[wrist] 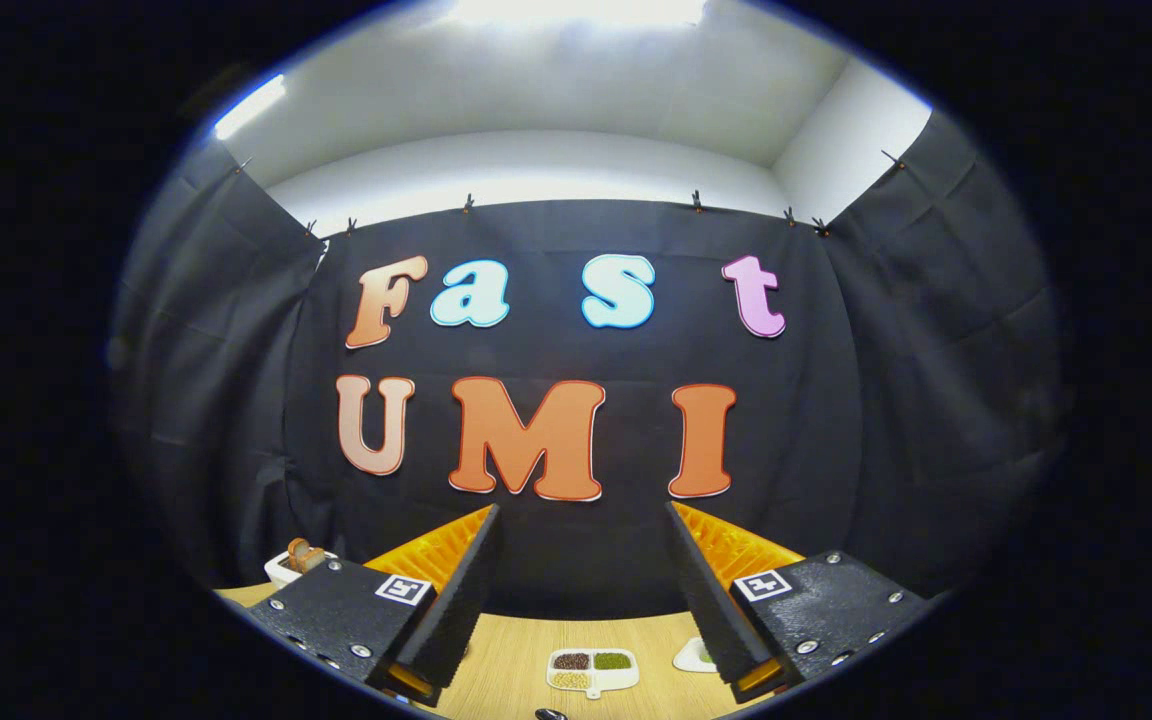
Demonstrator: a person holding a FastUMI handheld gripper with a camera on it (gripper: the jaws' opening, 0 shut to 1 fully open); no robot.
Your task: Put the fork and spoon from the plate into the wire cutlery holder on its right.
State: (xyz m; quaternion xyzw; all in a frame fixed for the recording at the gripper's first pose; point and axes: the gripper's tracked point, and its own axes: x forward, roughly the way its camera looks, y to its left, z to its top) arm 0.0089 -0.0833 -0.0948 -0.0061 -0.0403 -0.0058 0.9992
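Note:
My gripper (584,520) is held high above the wooden table (511,655) and points at the booth's back wall. Its two fingers (456,600) stand wide apart with nothing between them, so it is open. Far below, between the fingers, a dark rounded tip (550,714) shows on the near table; what it is cannot be told. Part of a white flat piece (693,656) peeks out beside the right finger; whether it is the plate is unclear.
A small white divided dish (592,670) with brown, green and pale fillings lies on the table between the fingers. A white container (288,566) with brownish things in it stands at the far left, behind the left finger.

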